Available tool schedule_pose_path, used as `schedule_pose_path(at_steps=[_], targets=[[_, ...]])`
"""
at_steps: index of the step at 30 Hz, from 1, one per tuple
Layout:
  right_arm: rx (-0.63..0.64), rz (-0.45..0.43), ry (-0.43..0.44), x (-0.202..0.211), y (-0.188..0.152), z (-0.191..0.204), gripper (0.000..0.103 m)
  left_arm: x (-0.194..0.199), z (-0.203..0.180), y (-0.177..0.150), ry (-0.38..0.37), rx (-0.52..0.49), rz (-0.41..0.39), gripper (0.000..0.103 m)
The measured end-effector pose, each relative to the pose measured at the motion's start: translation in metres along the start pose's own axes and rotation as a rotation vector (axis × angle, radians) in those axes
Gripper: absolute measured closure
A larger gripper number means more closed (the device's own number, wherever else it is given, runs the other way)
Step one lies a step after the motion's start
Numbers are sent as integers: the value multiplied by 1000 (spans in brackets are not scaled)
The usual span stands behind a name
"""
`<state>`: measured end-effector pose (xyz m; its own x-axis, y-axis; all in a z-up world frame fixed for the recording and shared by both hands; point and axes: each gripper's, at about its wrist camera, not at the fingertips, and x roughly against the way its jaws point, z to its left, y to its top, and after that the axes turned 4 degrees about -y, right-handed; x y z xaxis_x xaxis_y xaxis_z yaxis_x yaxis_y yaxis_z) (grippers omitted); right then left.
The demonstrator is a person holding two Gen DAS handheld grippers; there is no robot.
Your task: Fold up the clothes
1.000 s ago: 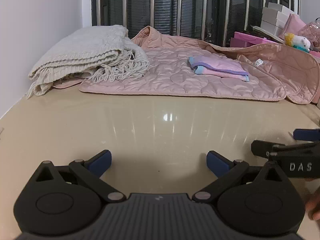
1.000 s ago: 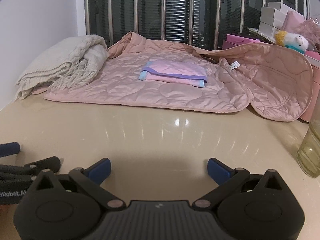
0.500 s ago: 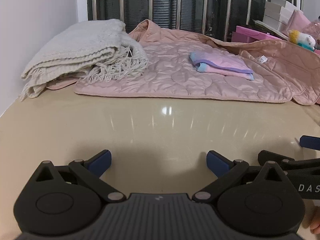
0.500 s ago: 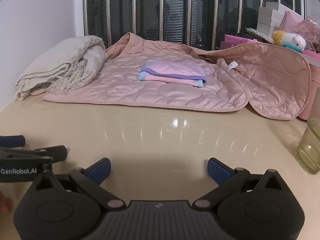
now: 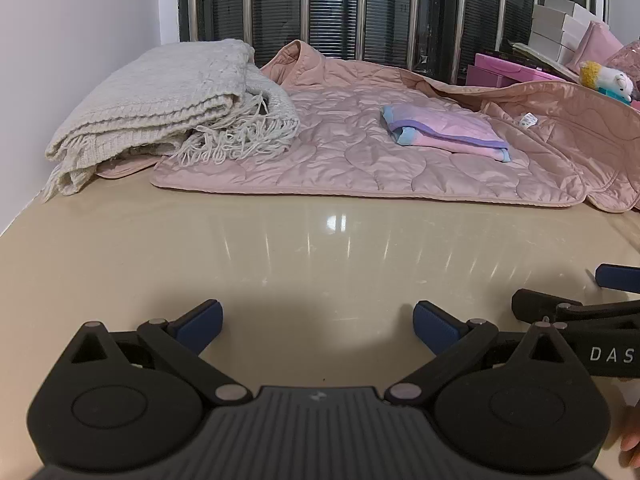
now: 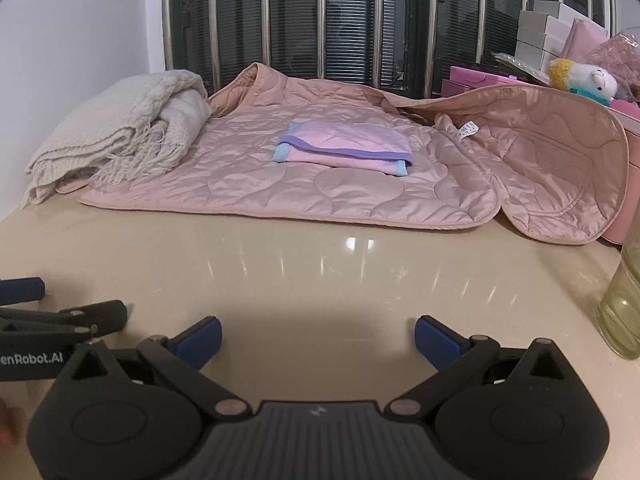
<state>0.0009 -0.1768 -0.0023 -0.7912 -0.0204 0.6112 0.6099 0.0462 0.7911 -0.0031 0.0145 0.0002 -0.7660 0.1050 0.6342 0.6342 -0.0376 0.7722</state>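
Both of my tools sit low over the bare near part of the table [image 5: 280, 248]. The left hand-held gripper [image 5: 316, 326] is spread wide with nothing between its blue pads; the right hand-held gripper [image 6: 318, 338] is likewise released and empty. They are side by side, each showing at the edge of the other's view.

The pink quilted jacket [image 6: 320, 184] lies straight ahead of both, well apart from the fingertips, across the far half of the table. Its long axis runs left to right, across my line of reach. The near hem is a fairly straight edge facing me. From the right wrist view the jacket sits roughly centred; from the left it spreads centre to right, so I judge the right side slightly better placed for the turned-up flap [image 6: 560, 152], the left for the corner by the cream knitted throw [image 5: 160, 108].

Jacket looks slick, padded, mostly flat, its right part curled up with a white label showing. A small folded pink cloth with purple trim [image 6: 348, 148] rests on top of it. A glass [image 6: 624, 304] stands near my right tool; I'd mind it when reaching.

Folding of the jacket not yet begun, by my judgement.
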Motion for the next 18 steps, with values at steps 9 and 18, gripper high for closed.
schedule_pose_path(at_steps=[9,18], targets=[[-8,1,-10,-1,2,2,0,-1,-1,1,12,8,1,1],[-6,0,-6,0,2,1,0,0,-2,-1,16,11,-1,1]])
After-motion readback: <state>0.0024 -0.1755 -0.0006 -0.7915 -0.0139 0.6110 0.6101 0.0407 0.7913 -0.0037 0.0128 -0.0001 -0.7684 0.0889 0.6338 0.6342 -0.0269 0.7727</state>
